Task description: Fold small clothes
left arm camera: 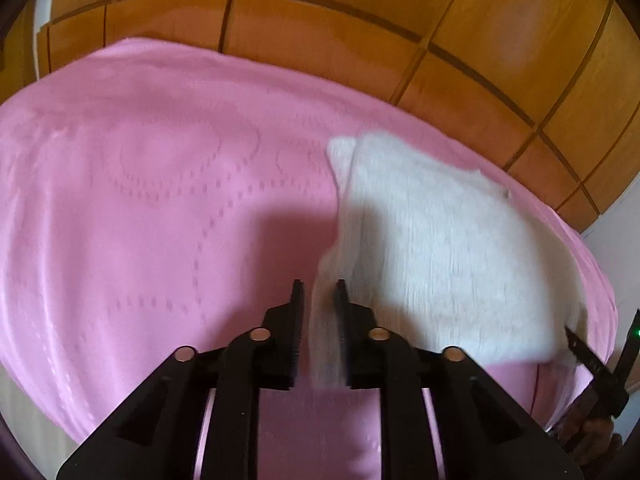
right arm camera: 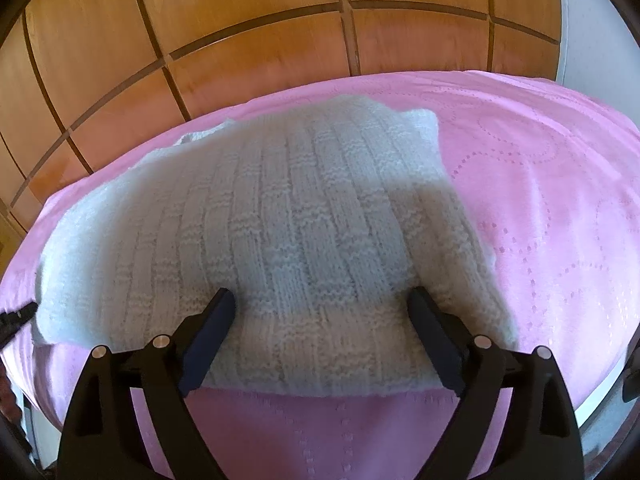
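A white knitted garment (right arm camera: 280, 216) lies on the pink cover (right arm camera: 540, 200). In the left wrist view the same white garment (left arm camera: 440, 232) lies to the right, and its near left corner runs between my fingers. My left gripper (left arm camera: 319, 286) is shut on that corner and holds it slightly lifted. My right gripper (right arm camera: 322, 294) is open, its fingers spread over the garment's near edge, holding nothing. The right gripper's tips (left arm camera: 576, 340) show at the garment's right edge in the left wrist view.
The pink quilted cover (left arm camera: 140, 200) spreads over a rounded table. Wooden panelled cupboard doors (right arm camera: 240, 32) stand close behind it. A white wall (right arm camera: 576, 20) shows at the far right.
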Tool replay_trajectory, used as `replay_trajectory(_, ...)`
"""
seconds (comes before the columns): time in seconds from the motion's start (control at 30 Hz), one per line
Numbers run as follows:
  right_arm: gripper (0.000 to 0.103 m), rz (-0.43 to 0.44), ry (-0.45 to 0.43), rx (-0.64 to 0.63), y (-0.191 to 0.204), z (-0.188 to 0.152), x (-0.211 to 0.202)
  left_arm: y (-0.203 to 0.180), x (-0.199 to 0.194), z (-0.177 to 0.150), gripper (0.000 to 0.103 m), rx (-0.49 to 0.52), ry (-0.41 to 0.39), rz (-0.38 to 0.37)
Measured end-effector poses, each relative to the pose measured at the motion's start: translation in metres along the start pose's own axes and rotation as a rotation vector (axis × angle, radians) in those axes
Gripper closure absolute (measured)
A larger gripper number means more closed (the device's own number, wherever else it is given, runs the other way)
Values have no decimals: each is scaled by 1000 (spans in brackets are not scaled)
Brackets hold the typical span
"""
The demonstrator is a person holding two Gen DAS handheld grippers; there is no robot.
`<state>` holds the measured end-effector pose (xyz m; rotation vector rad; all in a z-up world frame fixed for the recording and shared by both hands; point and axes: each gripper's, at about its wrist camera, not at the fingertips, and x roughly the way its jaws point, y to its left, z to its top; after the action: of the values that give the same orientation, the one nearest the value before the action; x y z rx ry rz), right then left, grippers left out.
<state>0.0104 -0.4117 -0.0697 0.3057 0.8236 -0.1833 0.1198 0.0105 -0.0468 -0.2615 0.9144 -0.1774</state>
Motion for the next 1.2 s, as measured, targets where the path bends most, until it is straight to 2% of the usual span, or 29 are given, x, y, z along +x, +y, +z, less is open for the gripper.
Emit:
replay_trajectory(0.1, 14, 5, 3, 3, -1, 1, -1, -10, 2, 19, 75, -1, -30, -18)
replay_trajectory(0.17, 14, 14, 11, -3, 1, 5, -7, -28, 2, 32, 75, 46, -72, -25)
replay_trajectory(0.23, 16, 60, 0, 18, 0, 14, -16, -50, 5, 39, 75, 127, -96, -21)
replay_trajectory(0.3, 16, 99, -32, 38, -2, 29, -24, -68, 19, 42, 75, 183, -78, -14)
replay_trajectory(0.37, 16, 116, -50, 47, -5, 43, -23, -76, 37, 46, 75, 197, -41, 4)
replay_trajectory(0.43, 16, 124, -45, 66, -10, 58, -12, -77, 60, 44, 75, 211, -19, 49)
replay_trajectory(0.5, 20, 101, 1, 91, -18, 66, 8, -73, 75, 41, 75, 214, -4, 75)
replay_trajectory(0.53, 21, 58, 47, 109, -25, 68, 26, -71, 79, 39, 75, 222, -15, 86)
replay_trajectory(0.57, 20, 47, 61, 115, -31, 67, 38, -72, 79, 38, 75, 225, -20, 94)
replay_trajectory(0.63, 19, 59, 36, 108, -35, 66, 42, -78, 71, 38, 75, 237, -24, 121)
replay_trajectory(0.67, 19, 53, 37, 97, -34, 67, 40, -82, 65, 39, 72, 241, -34, 132)
replay_trajectory(0.7, 19, 51, 34, 88, -32, 68, 36, -86, 57, 38, 56, 242, -54, 136)
replay_trajectory(0.77, 18, 69, 1, 87, -33, 68, 19, -89, 42, 35, 36, 238, -94, 118)
replay_trajectory(0.83, 11, 67, -33, 114, -42, 67, 6, -95, 27, 32, 36, 247, -146, 111)
replay_trajectory(0.9, 11, 69, -48, 153, -59, 64, -1, -101, 19, 31, 36, 256, -156, 95)
replay_trajectory(1.0, 11, 99, -3, 224, -84, 54, 2, -106, 8, 24, 36, 263, -171, 71)
replay_trajectory(1.07, 11, 167, 32, 289, -97, 44, 6, -110, 4, 18, 36, 274, -175, 63)
replay_trajectory(1.2, 12, 231, 46, 317, -104, 34, 0, -118, 1, 11, 36, 288, -162, 50)
